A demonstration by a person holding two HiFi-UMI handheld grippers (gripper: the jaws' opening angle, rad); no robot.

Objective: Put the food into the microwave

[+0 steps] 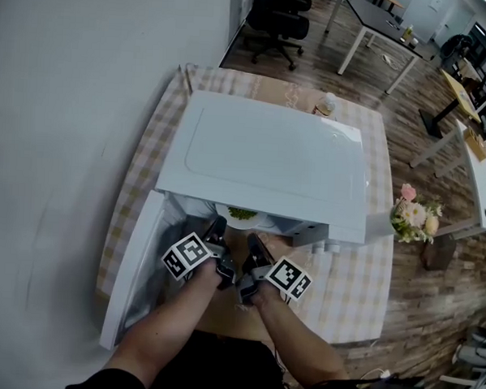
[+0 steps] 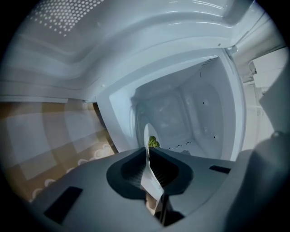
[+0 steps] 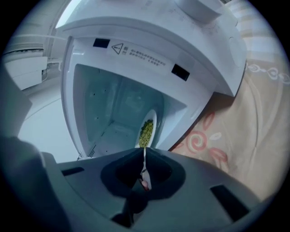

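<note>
Head view: plate point(image 1: 230, 215) half-hidden by microwave point(image 1: 269, 162), left gripper point(image 1: 218, 226), right gripper point(image 1: 253, 240) clamped on rim.

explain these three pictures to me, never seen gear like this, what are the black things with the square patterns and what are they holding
There is no robot here. A person holds a two-jaw gripper in each hand. The head view comes from a camera on the person's head, looking steeply down. The black tools with patterned cubes are the left gripper and the right gripper. The other two pictures come from a camera riding on each gripper, looking along its jaws. On the checked tablecloth stands a white microwave with its door swung open. Both grippers are shut on the rim of one white plate of green food, held at the microwave's open mouth.
</note>
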